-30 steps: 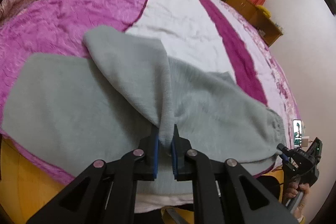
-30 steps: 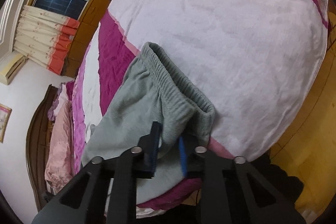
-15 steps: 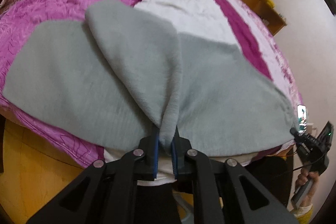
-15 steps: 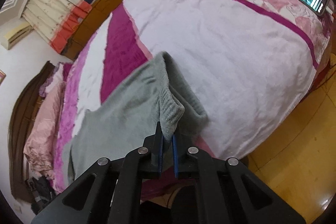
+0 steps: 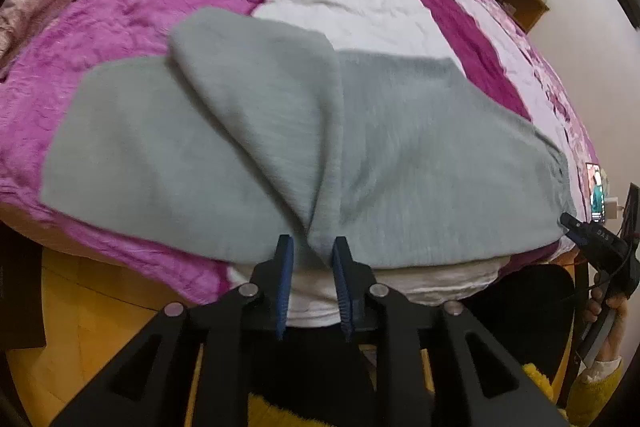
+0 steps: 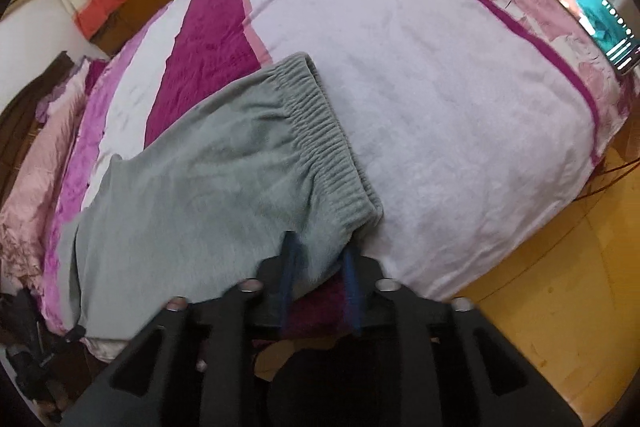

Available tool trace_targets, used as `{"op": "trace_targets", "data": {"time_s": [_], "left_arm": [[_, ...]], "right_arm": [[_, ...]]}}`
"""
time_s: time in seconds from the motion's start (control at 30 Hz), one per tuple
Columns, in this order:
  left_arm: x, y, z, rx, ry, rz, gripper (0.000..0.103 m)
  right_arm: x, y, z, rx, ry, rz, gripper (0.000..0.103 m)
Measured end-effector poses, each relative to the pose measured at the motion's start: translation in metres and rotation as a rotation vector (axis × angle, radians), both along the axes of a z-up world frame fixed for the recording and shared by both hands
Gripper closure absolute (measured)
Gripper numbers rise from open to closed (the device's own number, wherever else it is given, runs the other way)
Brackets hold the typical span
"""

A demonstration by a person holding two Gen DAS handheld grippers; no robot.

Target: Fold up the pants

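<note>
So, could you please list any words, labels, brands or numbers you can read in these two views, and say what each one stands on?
"DAS", faint and uncertain: on the right gripper, seen in the left wrist view.
Phone screen on the bedspread: picture and tiny marks, too small and blurred to read.
Grey pants: no label or print visible.
Left gripper: no markings visible.

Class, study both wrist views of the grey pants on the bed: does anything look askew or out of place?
One leg of the grey pants lies folded diagonally across the other rather than lined up with it, leaving a crooked flap. A lit phone also sits on the bed near its corner, apart from the pants.
</note>
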State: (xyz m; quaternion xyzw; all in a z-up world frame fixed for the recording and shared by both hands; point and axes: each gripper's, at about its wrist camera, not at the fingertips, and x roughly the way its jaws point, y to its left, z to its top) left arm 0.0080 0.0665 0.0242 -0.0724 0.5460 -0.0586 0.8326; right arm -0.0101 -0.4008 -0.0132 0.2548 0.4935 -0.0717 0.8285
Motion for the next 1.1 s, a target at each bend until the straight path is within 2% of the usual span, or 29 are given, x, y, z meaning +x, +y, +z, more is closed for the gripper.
{"op": "trace_targets", "data": {"time_s": [0.17, 0.23, 0.3, 0.4, 0.6, 0.8, 1.1], "left_arm": [[-0.003, 0.015, 0.028, 0.03, -0.058, 0.054, 0.078], [0.002, 0.019, 0.037, 0.033, -0.08, 0.068, 0.072], [0.012, 0.021, 0.044, 0.044, -0.101, 0.068, 0.07], [0.031, 0.02, 0.05, 0.069, -0.116, 0.057, 0.07], [0.073, 0.01, 0.047, 0.061, -0.116, 0.038, 0.069], [0.115, -0.011, 0.037, 0.062, -0.104, 0.013, 0.069], [0.175, -0.038, -0.005, 0.225, -0.046, -0.027, 0.068]], "right_arm": [[-0.014, 0.011, 0.034, -0.102, -0.059, 0.034, 0.071], [-0.017, 0.018, 0.048, -0.148, -0.088, 0.055, 0.071], [-0.017, 0.027, 0.059, -0.186, -0.114, 0.083, 0.07], [-0.01, 0.037, 0.063, -0.186, -0.128, 0.12, 0.069], [0.007, 0.052, 0.054, -0.118, -0.109, 0.139, 0.069], [0.019, 0.063, 0.039, -0.136, -0.081, 0.157, 0.069], [0.024, 0.054, 0.005, -0.095, -0.008, 0.129, 0.069]]}}
